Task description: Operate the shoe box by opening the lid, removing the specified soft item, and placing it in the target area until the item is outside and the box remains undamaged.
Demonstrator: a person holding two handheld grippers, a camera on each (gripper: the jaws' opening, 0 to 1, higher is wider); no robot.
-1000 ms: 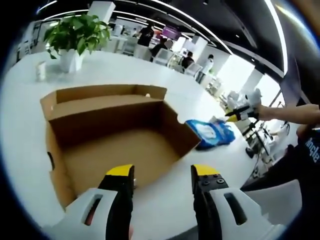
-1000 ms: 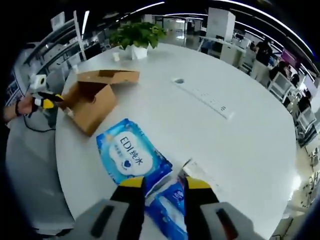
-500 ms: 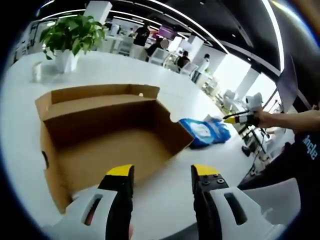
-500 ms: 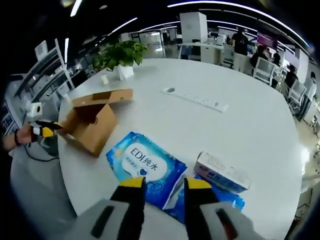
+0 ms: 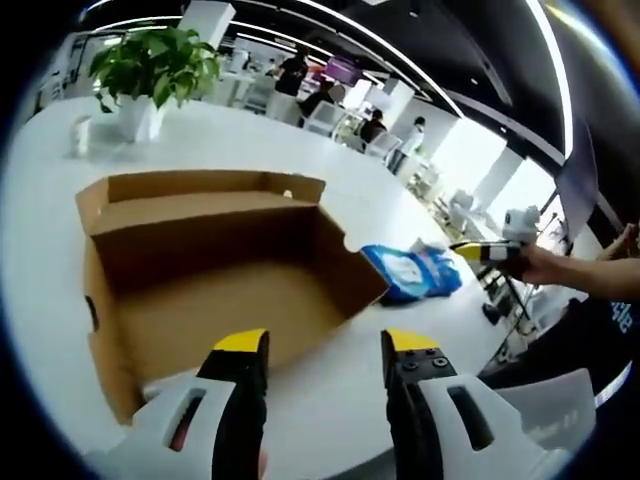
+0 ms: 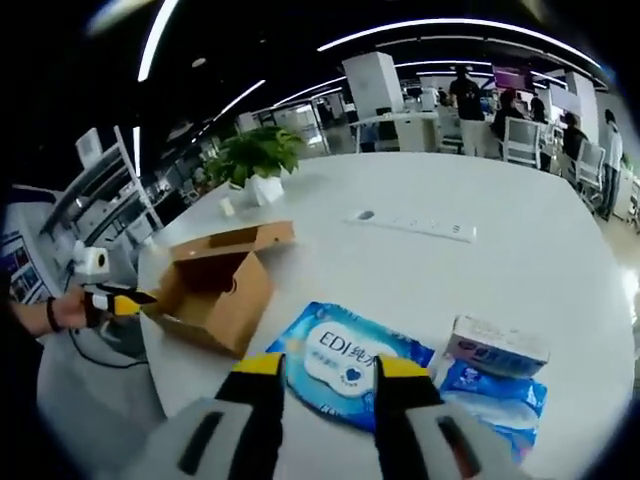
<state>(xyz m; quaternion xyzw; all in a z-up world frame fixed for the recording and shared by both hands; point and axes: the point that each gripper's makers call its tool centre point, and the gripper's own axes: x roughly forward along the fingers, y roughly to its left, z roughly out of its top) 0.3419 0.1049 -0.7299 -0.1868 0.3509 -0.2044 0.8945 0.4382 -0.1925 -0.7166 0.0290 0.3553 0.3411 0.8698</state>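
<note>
An open brown cardboard shoe box (image 5: pixel 220 270) lies on the white table (image 5: pixel 330 180), its inside bare and its lid folded back at the far side. My left gripper (image 5: pixel 313 355) hangs open just in front of its near edge. A blue wet-wipes pack (image 5: pixel 410 272) rests on the table beside the box. In the right gripper view the same blue pack (image 6: pixel 345 360) lies just beyond my open right gripper (image 6: pixel 322 368), with the box (image 6: pixel 215 290) to its left. The right gripper (image 5: pixel 480 250), held by a hand, shows at the right of the left gripper view.
A white carton (image 6: pixel 497 345) and a second blue pack (image 6: pixel 495 395) lie right of the wipes. A potted plant (image 5: pixel 150 75) and a small cup (image 5: pixel 82 135) stand at the table's far side. A power strip (image 6: pixel 420 228) lies mid-table. People sit at desks behind.
My right gripper has let go of the blue packs and drawn back and up from them. The left gripper has stayed open by the box.
</note>
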